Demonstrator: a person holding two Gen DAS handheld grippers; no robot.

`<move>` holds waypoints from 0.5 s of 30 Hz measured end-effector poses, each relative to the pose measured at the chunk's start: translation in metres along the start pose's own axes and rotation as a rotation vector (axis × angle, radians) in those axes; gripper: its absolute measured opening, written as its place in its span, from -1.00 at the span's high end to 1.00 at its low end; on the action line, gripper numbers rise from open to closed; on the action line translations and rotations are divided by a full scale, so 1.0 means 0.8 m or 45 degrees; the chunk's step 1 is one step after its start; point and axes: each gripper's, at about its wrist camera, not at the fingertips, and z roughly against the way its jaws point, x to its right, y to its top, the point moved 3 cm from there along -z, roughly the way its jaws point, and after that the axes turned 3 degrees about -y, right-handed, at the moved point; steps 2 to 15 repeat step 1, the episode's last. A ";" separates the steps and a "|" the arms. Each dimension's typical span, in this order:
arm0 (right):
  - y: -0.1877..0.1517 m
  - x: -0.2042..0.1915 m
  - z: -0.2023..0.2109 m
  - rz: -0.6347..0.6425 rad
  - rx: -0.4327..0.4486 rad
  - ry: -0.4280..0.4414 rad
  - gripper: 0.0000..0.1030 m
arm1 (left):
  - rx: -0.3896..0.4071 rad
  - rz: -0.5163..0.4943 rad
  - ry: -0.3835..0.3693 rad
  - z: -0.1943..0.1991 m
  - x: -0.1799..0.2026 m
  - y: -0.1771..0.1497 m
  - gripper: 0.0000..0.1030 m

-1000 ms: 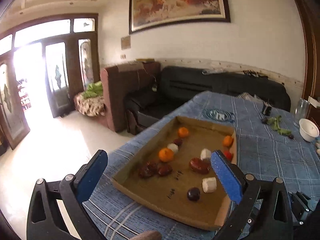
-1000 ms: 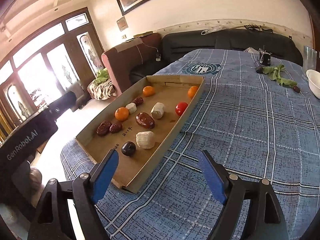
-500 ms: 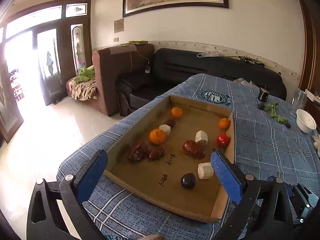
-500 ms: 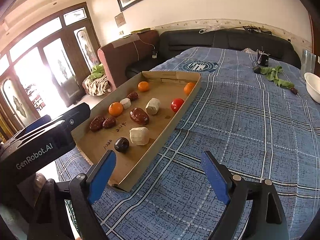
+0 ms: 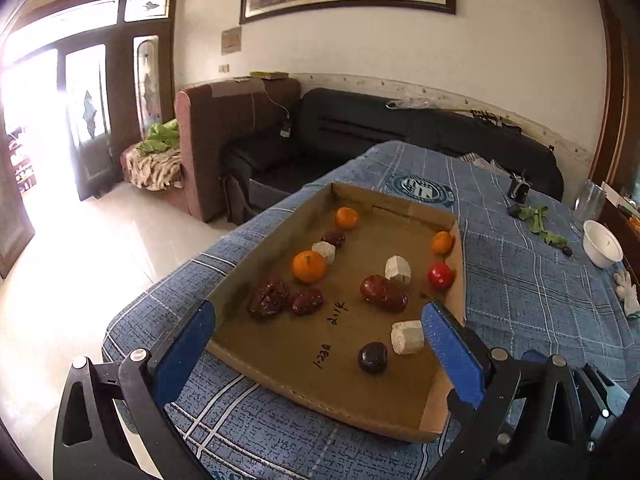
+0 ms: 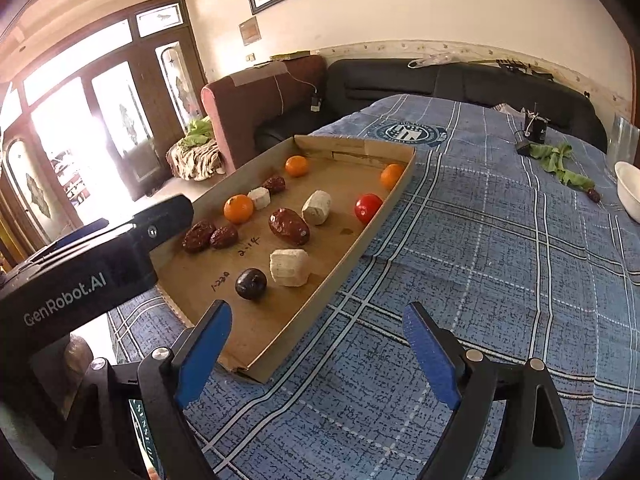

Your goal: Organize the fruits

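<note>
The cardboard tray (image 5: 280, 236) on the blue tablecloth (image 6: 480, 260) holds 3 oranges, 1 tomato (image 5: 440, 275), dates and white chunks. The left gripper (image 5: 320, 344) and right gripper (image 6: 316, 344) hover with jaws spread, empty

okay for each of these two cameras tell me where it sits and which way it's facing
Left wrist: on the left gripper, above the cardboard tray's near end, facing the sofa; its own open blue fingers show.
Right wrist: on the right gripper, over the blue tablecloth right of the tray, facing likewise; left gripper's body shows.
Shared: tray, fruit, sofa.
</note>
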 end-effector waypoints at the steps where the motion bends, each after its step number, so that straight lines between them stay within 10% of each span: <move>1: 0.001 0.003 0.002 -0.009 0.003 -0.004 -0.77 | -0.007 0.000 -0.004 0.000 0.000 0.001 -1.00; 15: 0.001 0.003 0.002 -0.009 0.003 -0.004 -0.77 | -0.007 0.000 -0.004 0.000 0.000 0.001 -1.00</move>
